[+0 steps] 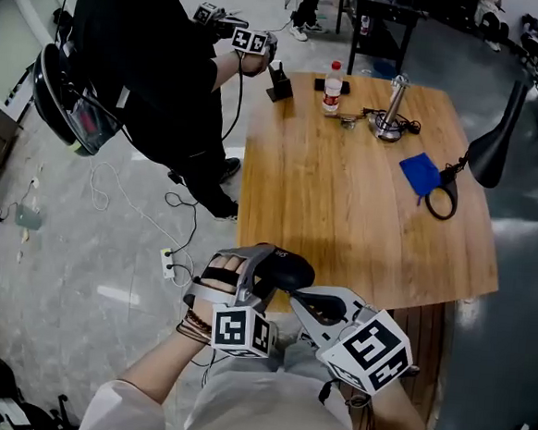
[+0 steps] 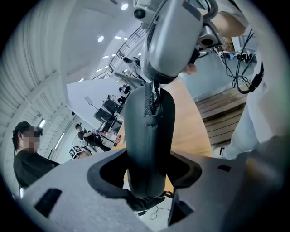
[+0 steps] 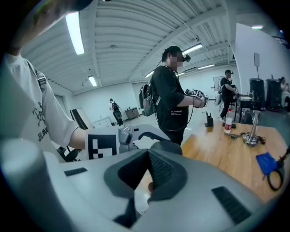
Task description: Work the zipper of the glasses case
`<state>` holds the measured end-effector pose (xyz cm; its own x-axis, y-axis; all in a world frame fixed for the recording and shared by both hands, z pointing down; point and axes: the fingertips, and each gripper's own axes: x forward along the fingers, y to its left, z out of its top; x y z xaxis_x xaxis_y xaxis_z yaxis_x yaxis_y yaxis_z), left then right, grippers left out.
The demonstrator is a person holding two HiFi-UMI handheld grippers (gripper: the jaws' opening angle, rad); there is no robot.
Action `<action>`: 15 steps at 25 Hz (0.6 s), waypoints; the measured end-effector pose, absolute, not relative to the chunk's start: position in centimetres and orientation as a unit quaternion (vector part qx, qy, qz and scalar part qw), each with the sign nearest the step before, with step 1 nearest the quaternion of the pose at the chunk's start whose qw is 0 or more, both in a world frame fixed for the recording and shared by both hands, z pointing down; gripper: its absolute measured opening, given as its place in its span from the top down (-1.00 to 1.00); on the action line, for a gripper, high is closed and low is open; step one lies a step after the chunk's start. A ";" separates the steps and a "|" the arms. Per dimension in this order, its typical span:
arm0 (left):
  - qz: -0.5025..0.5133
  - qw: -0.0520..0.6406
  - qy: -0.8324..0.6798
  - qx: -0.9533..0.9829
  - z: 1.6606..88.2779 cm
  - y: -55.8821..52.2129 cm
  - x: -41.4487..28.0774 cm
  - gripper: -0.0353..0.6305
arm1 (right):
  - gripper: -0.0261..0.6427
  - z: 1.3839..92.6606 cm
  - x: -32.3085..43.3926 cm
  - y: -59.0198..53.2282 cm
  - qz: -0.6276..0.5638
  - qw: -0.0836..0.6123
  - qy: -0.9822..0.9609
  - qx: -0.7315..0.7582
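**Two handheld grippers share a dark glasses case at the near table edge**

A person holds a dark, oval glasses case [image 1: 293, 269] in the air, close to the body and just over the near edge of a wooden table [image 1: 345, 197]. The left gripper [image 1: 265, 269] has its jaws clamped on the case's two broad sides, about mid-body. In the left gripper view the case rises upright out of the jaws, with its zipper [image 2: 152, 104] running over the top end.

The right gripper [image 1: 298, 298] meets that end. Its jaws are pressed together, and they appear to pinch the small zipper pull [image 2: 156, 90]. The pull is tiny and mostly covered by the tips. Farther off, another person stands at the table's far left corner.

The case looks light. Its matte, cloth-like skin should give the pads good friction. The shell is probably semi-stiff, so it should resist a firm hold but bow under a hard squeeze, which could bind the zipper track.

The mid-body hold on the flat sides seems right, because it leaves the seam free. The pull is the likely weak spot, being thin and easy to lose. It probably needs a deep pinch and a draw along the seam's curve, not away from it.
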<state>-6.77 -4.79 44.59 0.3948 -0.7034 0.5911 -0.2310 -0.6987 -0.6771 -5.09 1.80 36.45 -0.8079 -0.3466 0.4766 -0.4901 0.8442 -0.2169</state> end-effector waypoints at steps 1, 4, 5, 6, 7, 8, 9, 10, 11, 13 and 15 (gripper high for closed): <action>-0.456 0.259 0.296 -0.798 44.8 -4.9 -6.5 0.18 | 0.92 36.9 -4.9 1.7 0.173 0.212 -0.937 0.219; -0.448 0.282 0.309 -0.790 46.0 -5.6 -5.7 0.18 | 0.92 38.7 -3.8 1.3 0.192 0.216 -0.931 0.222; -0.449 0.285 0.312 -0.787 46.5 -5.9 -5.6 0.18 | 0.92 39.3 -3.2 1.1 0.201 0.213 -0.928 0.229; -0.451 0.285 0.314 -0.786 46.9 -6.3 -5.5 0.18 | 0.92 39.7 -2.4 0.9 0.214 0.204 -0.926 0.236; -0.452 0.286 0.315 -0.784 47.3 -6.7 -5.6 0.18 | 0.92 39.8 -1.6 0.6 0.230 0.185 -0.925 0.241; -0.453 0.286 0.316 -0.783 47.8 -7.1 -5.8 0.18 | 0.91 39.4 -0.7 0.2 0.246 0.152 -0.925 0.244; -0.452 0.281 0.318 -0.785 48.3 -7.4 -6.1 0.18 | 0.91 38.7 0.2 -0.3 0.261 0.106 -0.927 0.247; -0.446 0.261 0.321 -0.794 48.8 -7.5 -6.4 0.18 | 0.91 37.8 1.2 -0.9 0.268 0.052 -0.928 0.252; -0.431 0.223 0.323 -0.812 49.5 -7.3 -6.5 0.18 | 0.91 37.2 2.2 -1.5 0.265 0.005 -0.927 0.264; -0.375 0.112 0.316 -0.864 50.7 -6.5 -5.9 0.18 | 0.91 37.9 3.3 -2.4 0.230 -0.010 -0.928 0.294; -0.301 0.018 0.285 -0.910 50.4 -5.3 -4.2 0.18 | 0.91 39.7 2.5 -2.5 0.189 0.034 -0.936 0.296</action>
<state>-4.23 -5.27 50.43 0.6562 -0.5298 0.5374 -0.5076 -0.8368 -0.2052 2.46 -2.47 39.66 -0.8226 -0.5406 0.1760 -0.5665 0.7535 -0.3335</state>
